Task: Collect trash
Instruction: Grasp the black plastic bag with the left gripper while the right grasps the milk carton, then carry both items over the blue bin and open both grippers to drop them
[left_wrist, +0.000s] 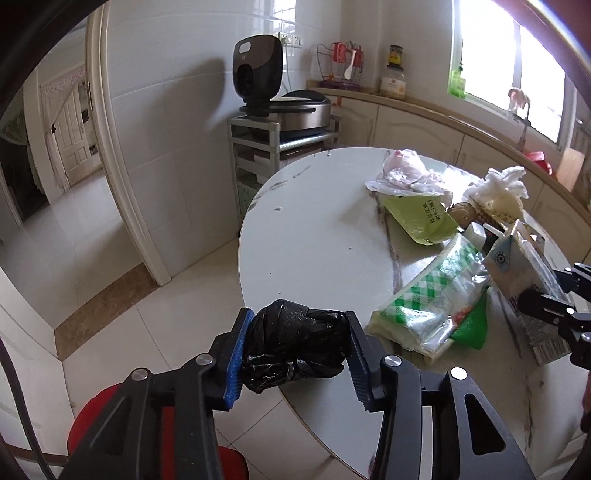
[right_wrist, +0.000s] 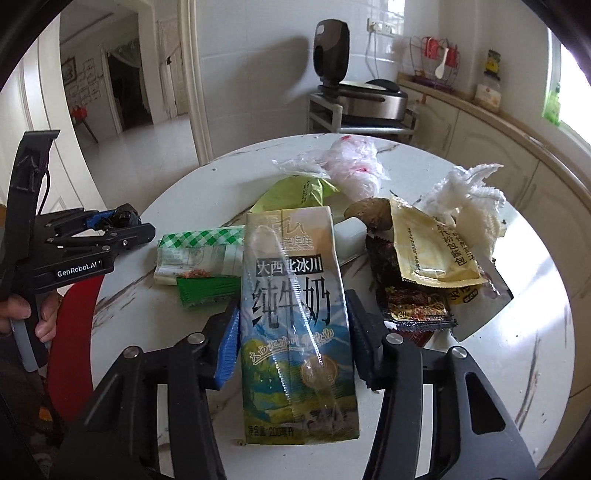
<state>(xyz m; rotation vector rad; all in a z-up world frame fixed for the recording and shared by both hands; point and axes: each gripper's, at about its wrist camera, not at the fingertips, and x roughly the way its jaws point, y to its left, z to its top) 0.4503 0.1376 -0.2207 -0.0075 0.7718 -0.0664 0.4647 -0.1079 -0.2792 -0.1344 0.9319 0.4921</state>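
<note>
Left claw (left_wrist: 295, 347) grips rolled black trash bag (left_wrist: 295, 343) at near edge of round tabletop (left_wrist: 314, 240). Right claw (right_wrist: 293, 339) clamps milk carton (right_wrist: 295, 317) at mid-body, long axis pointing away along fingers. Remaining wrappers (right_wrist: 424, 258) lie just beyond carton, nearer right claw; bag well left, not yet unrolled.

Daylight came from the overexposed window (left_wrist: 513, 70) at 2 o'clock; glare washed the round white marble table (right_wrist: 517, 354); fisheye edges were bent, dark-vignetted.
</note>
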